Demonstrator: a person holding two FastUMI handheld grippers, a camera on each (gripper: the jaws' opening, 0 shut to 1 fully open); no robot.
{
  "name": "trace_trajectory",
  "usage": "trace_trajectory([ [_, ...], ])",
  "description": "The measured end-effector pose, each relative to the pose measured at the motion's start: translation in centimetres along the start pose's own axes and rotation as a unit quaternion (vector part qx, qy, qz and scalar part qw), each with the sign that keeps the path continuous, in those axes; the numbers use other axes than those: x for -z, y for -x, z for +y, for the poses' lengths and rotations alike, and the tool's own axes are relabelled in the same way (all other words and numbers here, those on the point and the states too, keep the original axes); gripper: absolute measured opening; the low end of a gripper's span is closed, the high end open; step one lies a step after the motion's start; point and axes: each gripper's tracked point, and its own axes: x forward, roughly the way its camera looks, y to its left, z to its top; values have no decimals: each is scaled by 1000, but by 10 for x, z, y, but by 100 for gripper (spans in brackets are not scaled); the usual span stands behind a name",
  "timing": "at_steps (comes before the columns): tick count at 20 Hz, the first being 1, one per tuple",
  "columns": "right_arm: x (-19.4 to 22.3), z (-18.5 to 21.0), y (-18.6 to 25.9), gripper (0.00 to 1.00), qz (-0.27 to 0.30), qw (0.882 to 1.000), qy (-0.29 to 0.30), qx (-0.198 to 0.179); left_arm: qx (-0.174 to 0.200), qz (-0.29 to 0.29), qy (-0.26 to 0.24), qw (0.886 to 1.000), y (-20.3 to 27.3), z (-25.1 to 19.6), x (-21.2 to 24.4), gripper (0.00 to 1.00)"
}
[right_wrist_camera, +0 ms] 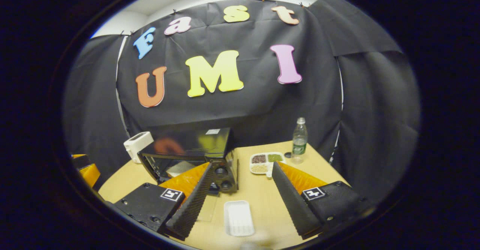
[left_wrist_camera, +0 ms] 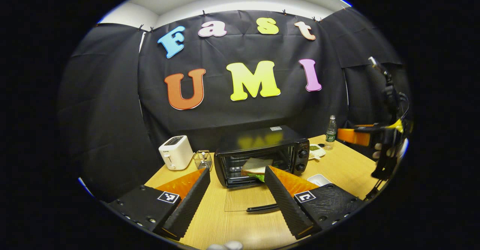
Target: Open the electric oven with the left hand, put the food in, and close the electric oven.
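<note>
The black electric oven (left_wrist_camera: 262, 145) stands mid-table with its glass door (left_wrist_camera: 240, 201) folded down flat and the door handle (left_wrist_camera: 262, 207) nearest me. A sandwich (left_wrist_camera: 255, 166) with white bread and green filling lies inside the oven. My left gripper (left_wrist_camera: 237, 170) is open just in front of the door, holding nothing. Off to the right a hand holds my right gripper (left_wrist_camera: 360, 135) above the table. In the right gripper view the oven (right_wrist_camera: 195, 152) is at the left with the sandwich (right_wrist_camera: 180, 168) inside. My right gripper (right_wrist_camera: 243, 165) is open and holds nothing.
A white toaster (left_wrist_camera: 175, 151) and a small wire basket (left_wrist_camera: 203, 160) stand left of the oven. An empty white tray (right_wrist_camera: 239, 217) lies in front of the right gripper. A divided dish (right_wrist_camera: 267, 161) and a plastic bottle (right_wrist_camera: 299, 139) sit behind it on the wooden table (right_wrist_camera: 262, 197).
</note>
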Motion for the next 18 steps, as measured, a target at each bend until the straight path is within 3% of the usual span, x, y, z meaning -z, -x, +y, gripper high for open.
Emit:
trace_trajectory([
  [10,-48,-71,95,97,-31,997,68,37,-11,78,30,996,-11,-47,97,96],
  [14,-53,-77,119,97,-26,996,74,35,-6,111,51,992,-27,-64,139,96],
  [18,-48,-79,131,97,-6,997,72,31,9,135,37,990,-45,-85,175,96],
])
